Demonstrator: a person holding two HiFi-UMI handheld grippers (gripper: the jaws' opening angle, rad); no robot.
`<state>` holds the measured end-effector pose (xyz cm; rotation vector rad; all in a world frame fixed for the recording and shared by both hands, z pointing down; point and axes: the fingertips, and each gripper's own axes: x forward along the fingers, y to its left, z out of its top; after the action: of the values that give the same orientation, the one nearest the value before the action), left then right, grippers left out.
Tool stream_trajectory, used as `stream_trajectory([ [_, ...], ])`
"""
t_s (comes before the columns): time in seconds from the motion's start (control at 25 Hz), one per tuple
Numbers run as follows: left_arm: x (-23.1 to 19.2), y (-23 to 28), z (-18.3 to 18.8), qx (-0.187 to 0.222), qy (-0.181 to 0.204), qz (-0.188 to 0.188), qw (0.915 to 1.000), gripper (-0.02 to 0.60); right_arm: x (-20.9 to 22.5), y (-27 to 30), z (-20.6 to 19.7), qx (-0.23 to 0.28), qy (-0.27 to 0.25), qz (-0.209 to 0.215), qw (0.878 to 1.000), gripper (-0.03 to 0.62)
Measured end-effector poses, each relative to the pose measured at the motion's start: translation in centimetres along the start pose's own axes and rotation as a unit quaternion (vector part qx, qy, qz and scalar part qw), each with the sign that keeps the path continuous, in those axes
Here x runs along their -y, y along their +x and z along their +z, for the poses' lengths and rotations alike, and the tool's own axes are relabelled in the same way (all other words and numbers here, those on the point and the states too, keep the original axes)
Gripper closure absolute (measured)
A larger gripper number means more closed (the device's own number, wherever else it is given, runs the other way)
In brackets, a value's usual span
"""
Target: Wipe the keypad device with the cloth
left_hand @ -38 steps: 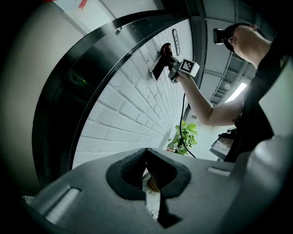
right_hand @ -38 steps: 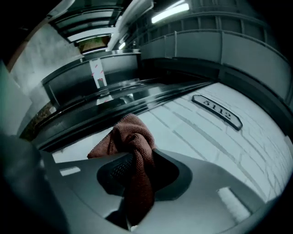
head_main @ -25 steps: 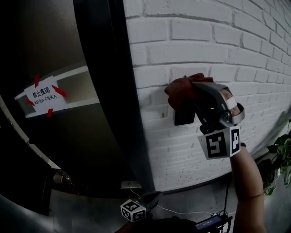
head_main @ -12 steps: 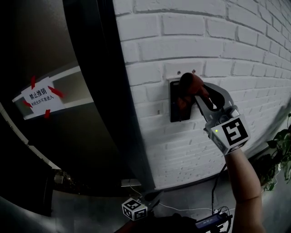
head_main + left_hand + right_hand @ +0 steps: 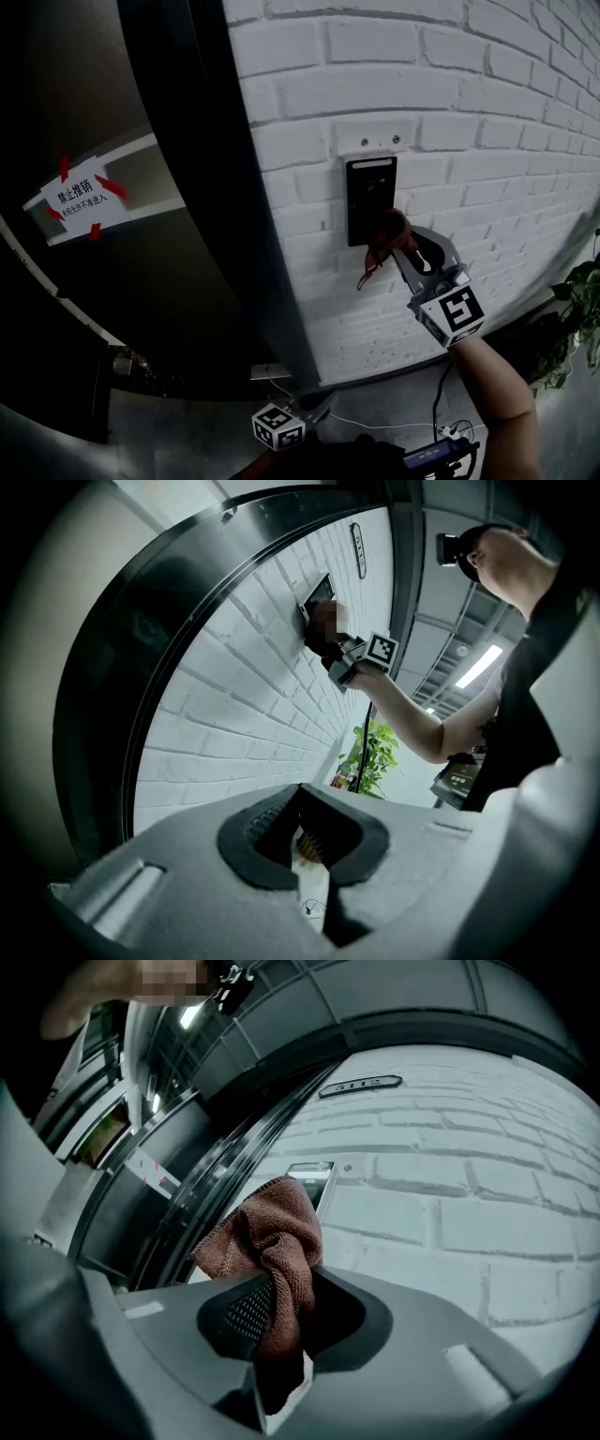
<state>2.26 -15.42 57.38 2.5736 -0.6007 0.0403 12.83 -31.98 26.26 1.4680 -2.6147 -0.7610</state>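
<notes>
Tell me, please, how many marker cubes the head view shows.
2. One cube on the right gripper, below the keypad device; one on the left gripper at the bottom edge.

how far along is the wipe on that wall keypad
Well along, it seems. The right gripper is shut on the brown cloth, which has swept from the top of the keypad device down to its lower edge, so the face looks covered once. Whether it is clean I cannot tell; another pass may remain. The left gripper hangs low, shut and empty.
</notes>
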Motion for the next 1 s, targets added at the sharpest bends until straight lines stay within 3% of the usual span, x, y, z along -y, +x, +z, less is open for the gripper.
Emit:
stream_trajectory([
  [0.08,0.0,0.0,0.0,-0.001,0.000,0.001,1.0000,0.578,-0.7,-0.2,-0.3,-0.030,-0.124,-0.009,0.992,0.510],
  [0.16,-0.1,0.0,-0.1,-0.002,0.000,0.001,1.0000,0.578,-2.0,-0.1,-0.4,-0.046,-0.250,-0.024,0.967,0.510],
  [0.24,-0.1,0.0,-0.1,-0.002,0.001,0.001,1.0000,0.578,-4.1,0.3,-0.8,-0.048,-0.330,-0.010,0.943,0.508],
  [0.48,-0.3,-0.3,0.3,0.006,0.002,0.004,1.0000,0.578,-8.7,2.3,-1.5,-0.058,-0.419,0.028,0.906,0.507],
  [0.72,-0.7,-1.1,0.3,0.015,-0.005,0.013,0.9998,0.577,-9.4,4.0,1.9,-0.034,-0.521,0.019,0.852,0.507],
  [1.0,-0.6,-1.8,0.8,0.026,-0.011,0.017,0.9995,0.578,-5.5,5.9,9.0,-0.012,-0.541,0.009,0.841,0.503],
])
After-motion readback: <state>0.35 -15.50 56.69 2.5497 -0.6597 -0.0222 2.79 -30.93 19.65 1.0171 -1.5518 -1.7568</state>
